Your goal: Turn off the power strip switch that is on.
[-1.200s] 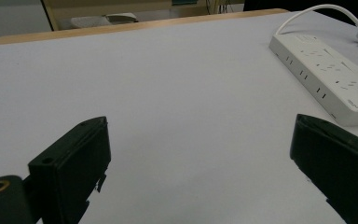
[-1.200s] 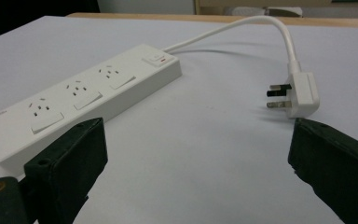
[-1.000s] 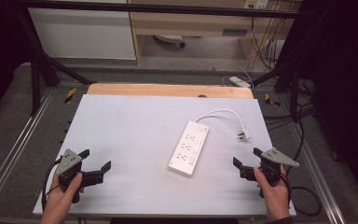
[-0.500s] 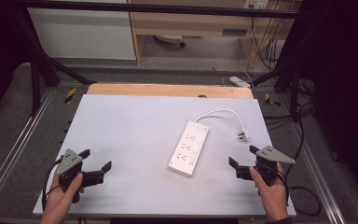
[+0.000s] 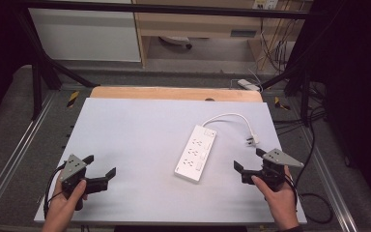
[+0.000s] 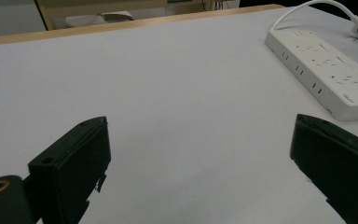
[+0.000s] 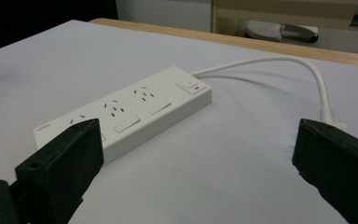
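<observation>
A white power strip point(image 5: 196, 152) lies slanted on the grey table top point(image 5: 140, 130), right of centre. Its white cable point(image 5: 227, 116) loops back to a plug point(image 5: 251, 140) lying on the table. My right gripper point(image 5: 248, 159) is held open just right of the strip's near end, nothing between its jaws. In the right gripper view the strip point(image 7: 130, 109) lies ahead and to the left, and the cable point(image 7: 279, 60) arcs right. My left gripper point(image 5: 100, 165) stands open and holds nothing at the front left. In the left gripper view the strip point(image 6: 326, 74) is far off to the right.
A wooden strip point(image 5: 174, 93) runs along the table's far edge. Black frame bars and loose cables point(image 5: 314, 121) stand around the right side. Shelving and a white cabinet point(image 5: 87, 34) sit beyond the table.
My right gripper has shifted a little left, closer to the power strip's near end. The left gripper and the strip have stayed put.
</observation>
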